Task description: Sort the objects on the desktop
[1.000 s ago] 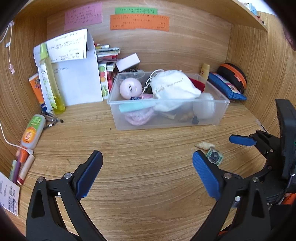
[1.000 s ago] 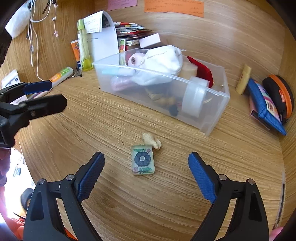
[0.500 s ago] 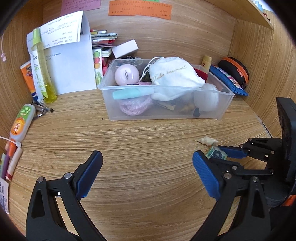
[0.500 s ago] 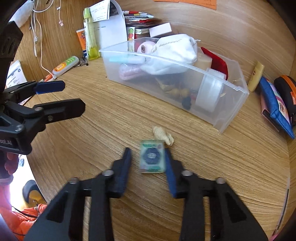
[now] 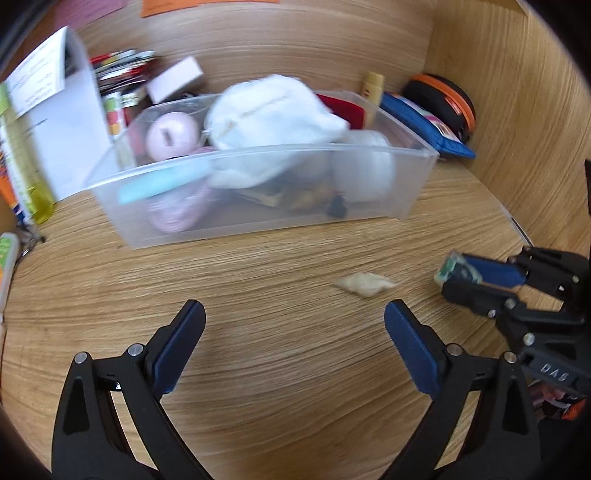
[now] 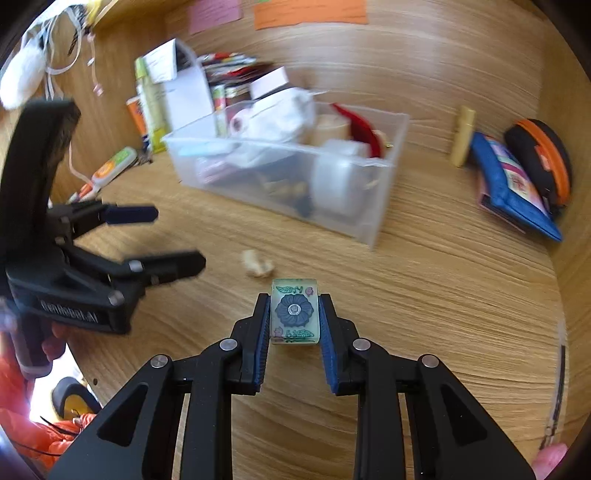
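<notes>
Both grippers are black plastic frames with triangular cut-outs, silver pivot screws and blue ribbed pads. The left gripper [image 6: 168,238] carries pale raised lettering on its block, above a curved black handle. The right gripper [image 6: 294,317] looks the same. An orange sleeve [image 6: 22,417] shows below the handle.

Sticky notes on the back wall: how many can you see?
2 in the right wrist view: a pink note at upper left and an orange note beside it on its right. The frame cuts off the wall, so more may be hidden.
</notes>
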### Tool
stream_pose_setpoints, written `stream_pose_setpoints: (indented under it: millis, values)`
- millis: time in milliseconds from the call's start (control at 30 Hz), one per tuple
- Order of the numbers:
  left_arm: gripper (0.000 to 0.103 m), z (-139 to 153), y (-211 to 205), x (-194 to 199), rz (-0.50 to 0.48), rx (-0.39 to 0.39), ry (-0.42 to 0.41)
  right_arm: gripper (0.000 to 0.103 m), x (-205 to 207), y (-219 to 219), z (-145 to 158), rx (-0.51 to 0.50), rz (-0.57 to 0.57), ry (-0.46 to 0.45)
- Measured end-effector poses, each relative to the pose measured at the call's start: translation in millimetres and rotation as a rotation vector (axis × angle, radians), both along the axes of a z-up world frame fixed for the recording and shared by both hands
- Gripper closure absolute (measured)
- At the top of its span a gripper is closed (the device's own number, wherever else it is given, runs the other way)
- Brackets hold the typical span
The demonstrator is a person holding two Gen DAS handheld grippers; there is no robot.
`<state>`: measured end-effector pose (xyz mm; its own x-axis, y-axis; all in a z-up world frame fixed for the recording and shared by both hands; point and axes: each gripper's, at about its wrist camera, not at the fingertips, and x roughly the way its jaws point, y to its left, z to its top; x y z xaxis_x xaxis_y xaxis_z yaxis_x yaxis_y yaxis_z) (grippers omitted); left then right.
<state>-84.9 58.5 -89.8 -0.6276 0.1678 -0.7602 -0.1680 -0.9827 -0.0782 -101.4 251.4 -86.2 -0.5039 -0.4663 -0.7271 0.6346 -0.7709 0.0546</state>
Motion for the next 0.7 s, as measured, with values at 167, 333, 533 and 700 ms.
stream_pose_setpoints:
  millis: [167,333,533,700]
  values:
    - [0.004,-4.1,25.7,-9.4,-0.043,-0.026,-0.022,0.081,-9.2,22.2,3.7,-0.045,-0.041,0.004]
    - [0.004,-7.7,37.5,-17.2,-0.04,-0.054,-0.041,0.081,-13.3,37.6,4.6,-0.069,-0.054,0.007]
    - [0.004,-10.6,36.2,-22.5,-0.006,-0.047,-0.065,0.081,-12.1,46.8,8.3,-0.097,-0.05,0.024]
    - [0.005,-13.1,38.3,-24.7,0.003,-0.063,-0.073,0.081,-6.8,46.4,15.6,-0.122,-0.02,0.055]
